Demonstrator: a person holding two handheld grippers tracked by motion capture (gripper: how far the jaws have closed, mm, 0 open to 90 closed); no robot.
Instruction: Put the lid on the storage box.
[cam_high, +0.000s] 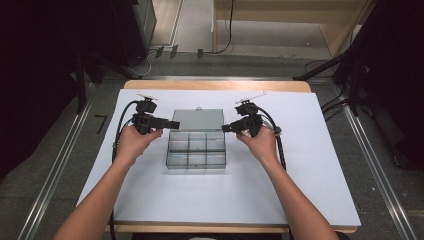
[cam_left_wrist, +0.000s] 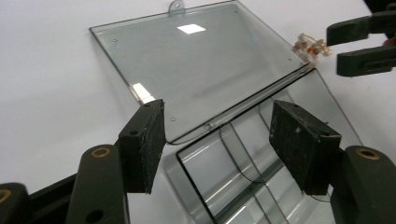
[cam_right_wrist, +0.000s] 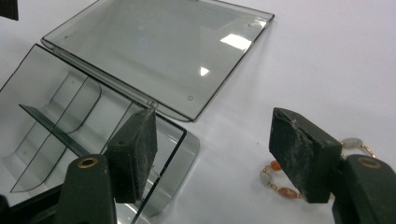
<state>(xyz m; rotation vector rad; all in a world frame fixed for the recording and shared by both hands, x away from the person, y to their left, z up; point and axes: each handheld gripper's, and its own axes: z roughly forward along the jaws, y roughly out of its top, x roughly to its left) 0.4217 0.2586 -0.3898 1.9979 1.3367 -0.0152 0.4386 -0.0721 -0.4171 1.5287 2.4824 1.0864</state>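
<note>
Clear compartment box (cam_high: 196, 148) sits mid-table on the white sheet (cam_high: 150, 195), its lid (cam_high: 198, 119) thrown back flat beyond it. I hold my left tongs (cam_high: 173, 124) at its far left corner and my right tongs (cam_high: 226, 128) at its far right corner, both gaping wide with nothing between the pads. A beaded bracelet (cam_right_wrist: 280, 179) lies just beside the box, under my right tongs.

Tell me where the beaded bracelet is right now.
In the right gripper view, the orange and pale beaded bracelet lies on the white table sheet, just right of the clear plastic compartment box and partly behind the right claw.
</note>
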